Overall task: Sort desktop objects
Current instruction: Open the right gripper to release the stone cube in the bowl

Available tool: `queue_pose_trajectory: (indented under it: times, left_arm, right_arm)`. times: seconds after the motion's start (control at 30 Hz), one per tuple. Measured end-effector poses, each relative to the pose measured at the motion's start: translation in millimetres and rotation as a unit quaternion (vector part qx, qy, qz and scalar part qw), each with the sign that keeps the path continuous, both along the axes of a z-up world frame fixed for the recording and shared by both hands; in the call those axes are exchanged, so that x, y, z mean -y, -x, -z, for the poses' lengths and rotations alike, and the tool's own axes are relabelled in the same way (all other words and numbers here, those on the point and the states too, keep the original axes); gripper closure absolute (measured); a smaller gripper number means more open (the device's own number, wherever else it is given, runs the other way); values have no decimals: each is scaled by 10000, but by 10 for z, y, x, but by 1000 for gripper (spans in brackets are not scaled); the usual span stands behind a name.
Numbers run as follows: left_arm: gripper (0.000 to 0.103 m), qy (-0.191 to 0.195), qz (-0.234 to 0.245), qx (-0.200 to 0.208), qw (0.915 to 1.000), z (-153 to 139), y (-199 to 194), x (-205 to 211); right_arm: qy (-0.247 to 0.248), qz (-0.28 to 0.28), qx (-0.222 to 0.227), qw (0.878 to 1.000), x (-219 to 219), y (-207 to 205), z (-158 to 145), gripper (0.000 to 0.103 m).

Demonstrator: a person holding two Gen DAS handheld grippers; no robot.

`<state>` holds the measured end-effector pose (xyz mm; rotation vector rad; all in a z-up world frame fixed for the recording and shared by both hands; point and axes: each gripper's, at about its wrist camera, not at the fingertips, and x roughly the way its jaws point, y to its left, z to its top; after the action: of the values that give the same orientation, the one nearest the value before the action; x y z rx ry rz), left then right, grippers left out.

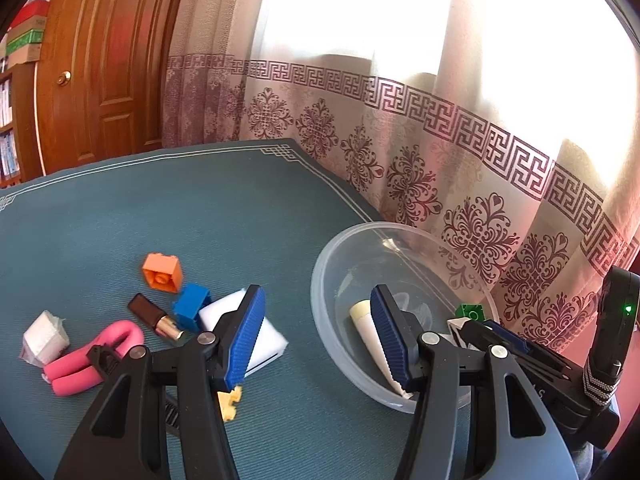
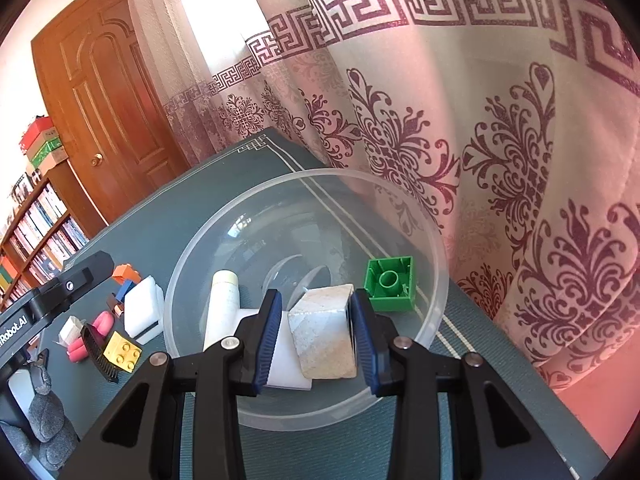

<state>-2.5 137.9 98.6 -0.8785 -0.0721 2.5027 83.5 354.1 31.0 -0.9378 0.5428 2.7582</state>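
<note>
Right tool (image 2: 316,330) pinching pale, faceted, speckled stone-like block (image 2: 324,332) over clear bowl (image 2: 432,240); left tool (image 1: 320,340) spread, empty.

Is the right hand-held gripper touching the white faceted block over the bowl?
Touching. The right wrist view shows the right hand-held gripper with its blue pads pressed against both sides of the white faceted block, above the clear bowl.

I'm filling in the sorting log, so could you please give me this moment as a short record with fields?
Surface: green mat
Container: clear bowl
Already in bowl: green brick, white tube
Right gripper: over the bowl, jaws around a pale faceted block
Left gripper: jaws open, empty
Still on mat: orange brick, blue brick, pink handle, yellow brick
</note>
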Motion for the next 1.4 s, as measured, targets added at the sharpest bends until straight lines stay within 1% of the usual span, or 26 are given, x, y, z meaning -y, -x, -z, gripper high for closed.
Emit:
queue_pose_trajectory:
  times: [0.07,0.13,0.3,0.43,0.57,0.7,1.03,1.4]
  left_arm:
    - [45,-1,-117,52,9999,19,13,79]
    - [45,-1,-214,100,9997,36,34,139]
    - [45,-5,-358,166,9992,46,64,251]
    - [45,-34,-438,145,9989,31,53,334]
    - [45,-38,-511,180,9985,46,53,403]
    - [45,-32,-585,181,9981,57,38,490]
    - [45,-63,-965,295,9949,148,50,868]
    - [45,-224,-1618,500,9853,260,109,1455]
  right_arm:
    - [30,3,-3,10000,4,-4,6,56]
    - [40,7,-15,10000,10,-7,10,48]
    - [-41,5,-94,9999,53,-39,-42,47]
    - [-87,107,-188,9997,44,-69,-83,43]
    - [-74,179,-230,9995,22,-91,-113,43]
    - [-88,78,-258,9996,88,-103,-136,43]
    - [-147,-546,-306,9979,473,-139,-205,43]
    - [-73,-1136,-71,9935,897,-51,-72,42]
